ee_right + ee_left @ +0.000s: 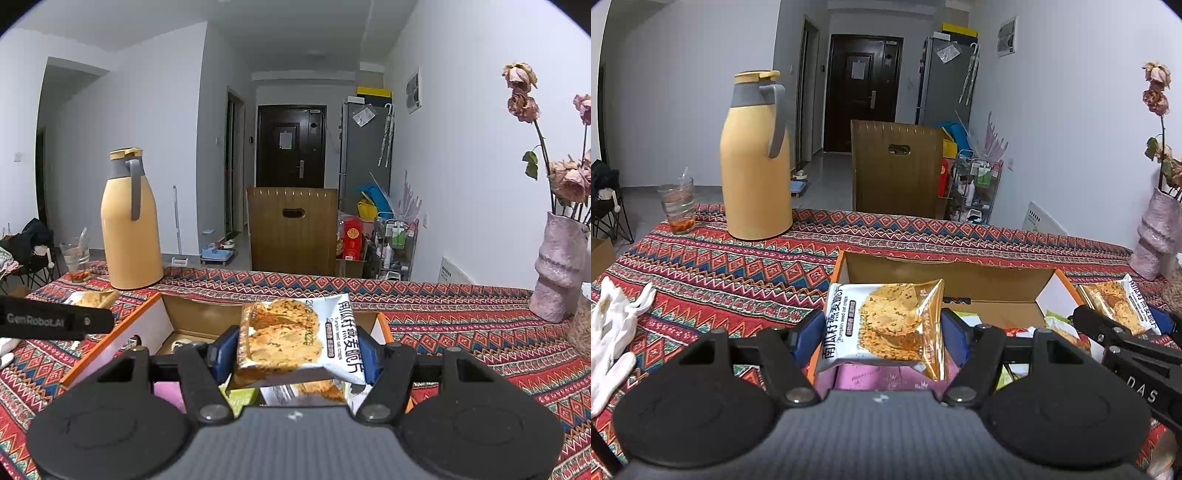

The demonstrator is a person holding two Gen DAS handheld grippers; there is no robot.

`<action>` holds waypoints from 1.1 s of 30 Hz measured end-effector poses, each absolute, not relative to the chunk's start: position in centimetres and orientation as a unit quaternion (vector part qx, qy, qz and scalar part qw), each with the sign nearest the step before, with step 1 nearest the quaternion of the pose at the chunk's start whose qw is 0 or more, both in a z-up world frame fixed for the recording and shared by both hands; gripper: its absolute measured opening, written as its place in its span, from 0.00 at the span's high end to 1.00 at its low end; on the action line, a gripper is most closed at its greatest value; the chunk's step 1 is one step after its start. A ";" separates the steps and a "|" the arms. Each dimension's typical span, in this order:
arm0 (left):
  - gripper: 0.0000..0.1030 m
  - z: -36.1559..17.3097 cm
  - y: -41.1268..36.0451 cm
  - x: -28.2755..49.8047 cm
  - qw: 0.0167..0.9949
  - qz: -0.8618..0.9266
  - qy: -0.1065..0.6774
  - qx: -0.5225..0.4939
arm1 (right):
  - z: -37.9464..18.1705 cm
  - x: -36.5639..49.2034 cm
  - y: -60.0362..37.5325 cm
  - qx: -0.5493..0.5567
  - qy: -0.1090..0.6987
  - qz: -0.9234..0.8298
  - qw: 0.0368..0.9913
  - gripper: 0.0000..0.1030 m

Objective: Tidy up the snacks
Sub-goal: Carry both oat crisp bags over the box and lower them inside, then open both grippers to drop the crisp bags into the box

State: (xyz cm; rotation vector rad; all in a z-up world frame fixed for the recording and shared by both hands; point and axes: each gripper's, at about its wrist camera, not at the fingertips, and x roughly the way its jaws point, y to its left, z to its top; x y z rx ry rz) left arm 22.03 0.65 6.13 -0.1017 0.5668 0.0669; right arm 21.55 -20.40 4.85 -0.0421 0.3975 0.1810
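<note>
The left packet (882, 325), a pouch of oat crisps, sits between the blue pads (803, 332) of the left claw (882, 332), which is clamped on its two sides and holds it in the air above the near end of the box (945, 271). The right packet (299, 338), of the same kind, is held in the same way by the right claw (297, 354), also above the box – its pads press on both edges of the pouch.

The box is open cardboard with orange edges, and more snacks (1058, 325) lie inside it, under the two packets. In the left view the right claw shows at the right edge with its packet; in the right view the left claw shows at the left edge.

The box stands on the worktop (738, 266), which is covered with a red patterned cloth. Farther back on the left stand a yellow jug (757, 158) and, just beside it, a glass (677, 206). A white glove (613, 328) lies near the left edge. At the right a pink vase (559, 266) holds dried roses (521, 92). Behind the worktop stands a brown chair (895, 166).
</note>
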 end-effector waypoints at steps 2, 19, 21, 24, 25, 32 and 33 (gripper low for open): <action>0.34 5.9 0.6 22.9 0.958 0.038 0.279 -0.050 | 4.6 22.3 -20.3 -0.020 0.198 0.090 0.976 0.39; 0.34 2.1 1.1 25.7 0.960 0.044 0.272 -0.059 | 0.5 25.2 -20.2 0.004 0.234 0.102 0.967 0.39; 0.34 2.0 1.0 25.6 0.960 0.042 0.270 -0.054 | 0.3 25.3 -20.0 0.005 0.237 0.099 0.966 0.39; 0.33 2.0 0.8 25.5 0.962 0.040 0.267 -0.050 | 0.3 25.4 -20.0 0.006 0.238 0.096 0.966 0.39; 0.33 2.0 0.8 25.4 0.962 0.041 0.266 -0.050 | 0.2 25.4 -20.0 0.006 0.239 0.097 0.966 0.39; 0.18 2.2 1.1 24.9 0.965 0.040 0.254 -0.057 | 0.2 25.4 -20.1 0.013 0.240 0.097 0.966 0.16; 0.13 2.3 1.0 24.8 0.965 0.044 0.252 -0.054 | 0.3 25.3 -20.2 0.016 0.238 0.096 0.966 0.12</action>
